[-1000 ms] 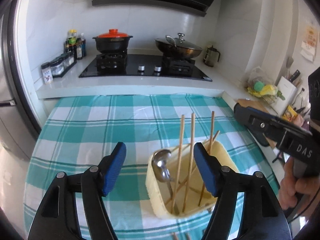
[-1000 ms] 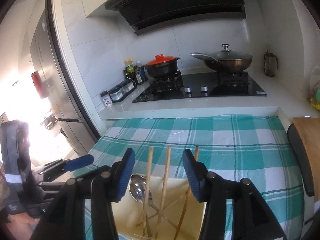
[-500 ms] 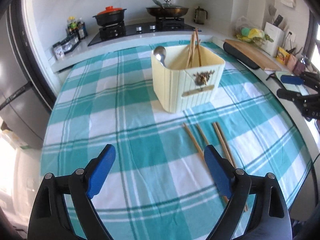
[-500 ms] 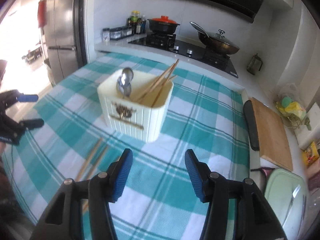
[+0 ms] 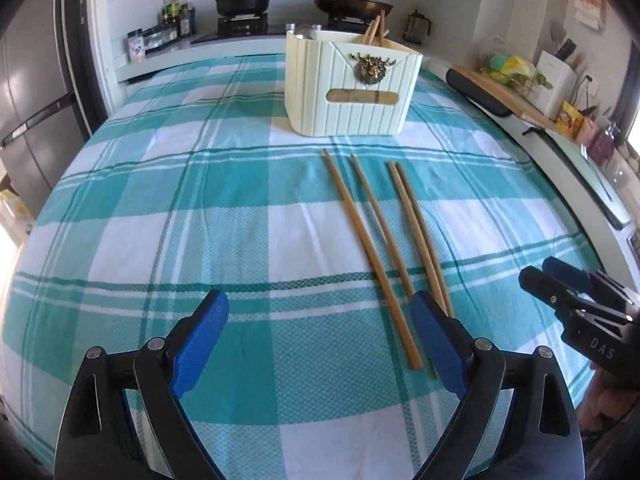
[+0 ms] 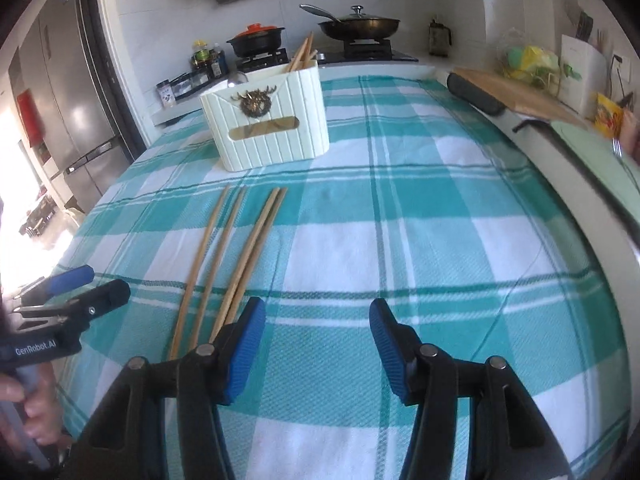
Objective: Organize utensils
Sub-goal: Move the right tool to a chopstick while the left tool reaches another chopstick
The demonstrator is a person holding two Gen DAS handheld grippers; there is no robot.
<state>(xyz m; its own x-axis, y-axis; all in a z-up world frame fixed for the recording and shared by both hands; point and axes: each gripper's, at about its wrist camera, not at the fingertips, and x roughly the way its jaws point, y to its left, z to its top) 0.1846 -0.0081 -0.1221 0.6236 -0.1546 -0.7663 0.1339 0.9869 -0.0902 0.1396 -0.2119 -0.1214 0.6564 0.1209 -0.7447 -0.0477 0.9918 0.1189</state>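
Four loose chopsticks [image 5: 384, 240] lie on the checked tabletop [image 5: 200, 220], running from the cream utensil box [image 5: 352, 88] at twelve o'clock back toward the near edge. In the left wrist view they sit at about one o'clock from the left tongs [image 5: 320, 336]. In the right wrist view the same sticks [image 6: 228, 256] lie at about eleven o'clock from the right tongs [image 6: 318, 340]. The box already holds several chopsticks and a spoon [image 5: 305, 32], so the step in hand looks like fetching the next stick from the cloth.

The left tongs are spread wide with nothing between them; their jaws have just been opening. The right tongs stand about half spread, also with nothing in them, their left pad close by the near ends of the two right-hand sticks, though I cannot tell whether it touches them.

To do this well, I would take one stick or the tight pair at a time. Bring the pads down either side across the stick's length, near its middle, so it does not swing when lifted. The sticks are thin and lie flat on soft cloth, so the pads probably need to press slightly into the fabric. Keep the two tongs from crowding each other, then drop the stick upright into the box
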